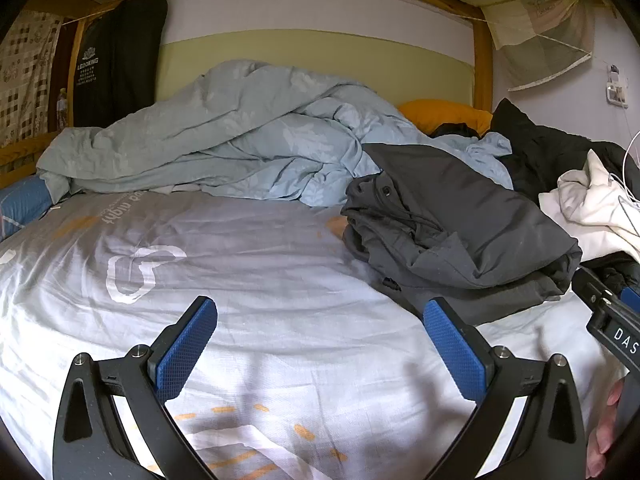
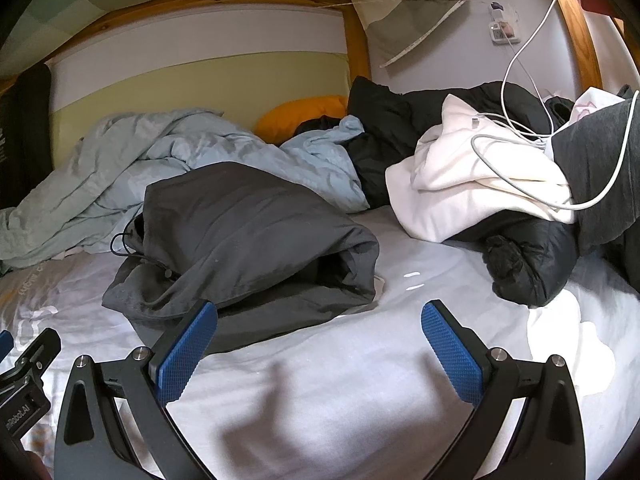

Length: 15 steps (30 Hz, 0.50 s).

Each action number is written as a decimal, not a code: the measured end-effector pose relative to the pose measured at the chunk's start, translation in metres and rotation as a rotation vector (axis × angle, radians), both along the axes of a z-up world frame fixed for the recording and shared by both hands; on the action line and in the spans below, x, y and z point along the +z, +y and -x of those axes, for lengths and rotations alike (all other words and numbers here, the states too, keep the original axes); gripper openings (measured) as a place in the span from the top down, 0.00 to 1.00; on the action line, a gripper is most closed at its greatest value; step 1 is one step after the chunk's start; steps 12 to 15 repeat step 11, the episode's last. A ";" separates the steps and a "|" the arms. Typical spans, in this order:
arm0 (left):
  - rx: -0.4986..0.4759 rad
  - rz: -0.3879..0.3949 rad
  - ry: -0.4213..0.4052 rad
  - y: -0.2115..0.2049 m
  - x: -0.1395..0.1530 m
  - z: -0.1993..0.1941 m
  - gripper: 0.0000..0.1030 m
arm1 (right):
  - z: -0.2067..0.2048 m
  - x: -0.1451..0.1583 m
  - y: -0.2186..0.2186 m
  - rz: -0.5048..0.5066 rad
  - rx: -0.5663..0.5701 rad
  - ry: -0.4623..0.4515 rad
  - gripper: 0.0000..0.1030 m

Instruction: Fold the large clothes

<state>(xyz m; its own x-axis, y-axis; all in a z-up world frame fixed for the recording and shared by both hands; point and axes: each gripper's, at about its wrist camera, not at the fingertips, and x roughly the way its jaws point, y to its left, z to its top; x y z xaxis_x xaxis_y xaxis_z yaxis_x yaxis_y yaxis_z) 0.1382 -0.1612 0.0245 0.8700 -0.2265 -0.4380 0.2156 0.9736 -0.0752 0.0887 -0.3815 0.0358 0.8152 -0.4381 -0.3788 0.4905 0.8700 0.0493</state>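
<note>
My left hand-held gripper [image 1: 320, 344] is wide open and holds nothing; its blue pads [image 1: 182, 348] hover over the bare sheet [image 1: 248, 264] of the bed. My right hand-held gripper [image 2: 320, 346] is also wide open and empty, above the same sheet, and its left pad is just in front of the lower edge of the jacket [image 2: 248, 232]. In the left view I see the side of the right hand-held gripper at the right edge, and some fingers [image 1: 604, 432] below it. The dark grey jacket, the thing to fold, lies in a loose heap on the sheet, to the right of the middle in the left view and to the left of the middle in the right view. Its far edge rests on the light blue duvet [image 1: 224, 140], which is crumpled across the bed behind it. A thin black cord [image 2: 124, 240] comes out at the left end of the jacket. To the right of the jacket, apart from it, there is a pile: a black puffy coat [image 2: 528, 268] below and a white garment [image 2: 472, 184] on top, with a white cable [image 2: 520, 68] lying over it and going up to the wall. An orange pillow [image 2: 300, 114] shows behind the duvet, against the pale green headboard [image 1: 304, 56] in a wooden frame [image 1: 482, 64]. A black garment [image 1: 116, 60] with white print hangs at the far left.
</note>
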 end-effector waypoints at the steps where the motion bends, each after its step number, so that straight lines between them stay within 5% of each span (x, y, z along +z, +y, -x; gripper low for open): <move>1: 0.000 -0.001 0.001 0.000 0.000 0.000 0.00 | 0.000 0.000 0.000 -0.001 -0.001 0.001 0.00; 15: 0.001 -0.010 -0.006 0.000 -0.002 0.001 0.00 | -0.013 -0.004 0.000 -0.008 -0.016 0.058 0.00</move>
